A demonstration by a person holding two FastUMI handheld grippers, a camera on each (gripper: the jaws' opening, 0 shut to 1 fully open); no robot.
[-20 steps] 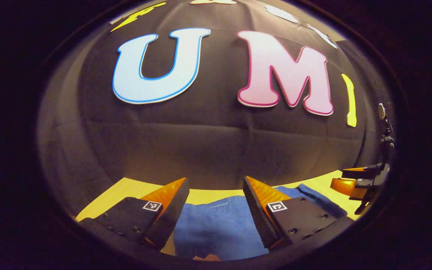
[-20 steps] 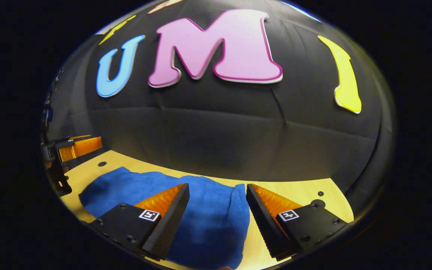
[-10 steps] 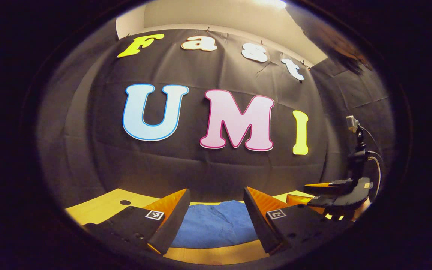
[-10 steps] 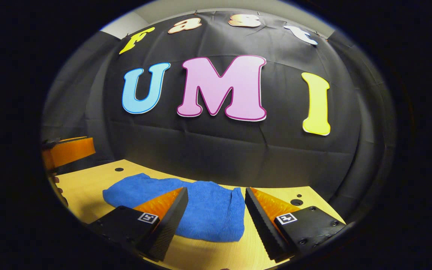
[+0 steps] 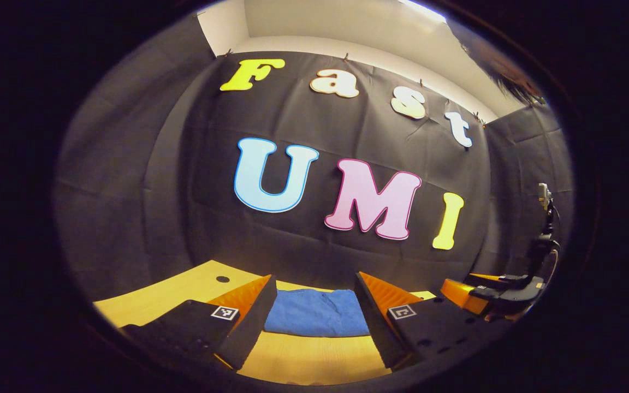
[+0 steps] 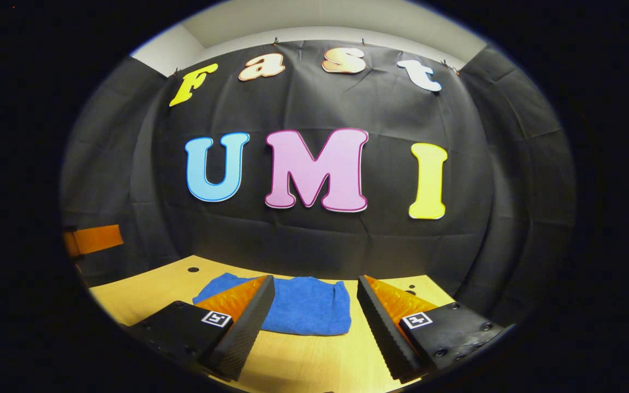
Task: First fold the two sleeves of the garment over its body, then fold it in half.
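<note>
Folded blue garment (image 5: 317, 319) lies on the worktop (image 6: 314, 363), both tongs (image 5: 314, 314) (image 6: 315, 316) spread apart, short of it.

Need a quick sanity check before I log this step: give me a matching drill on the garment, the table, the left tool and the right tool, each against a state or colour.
Column one:
1. garment
2. table
3. left tool
4. right tool

Column two:
A. light wood with small dark holes
B. open, holding nothing, seen at the right edge of the left gripper view
C. blue, lying in a compact folded bundle
D. open, holding nothing, garment ahead between its fingers

Pairs: 1-C, 2-A, 3-D, 4-B
</note>
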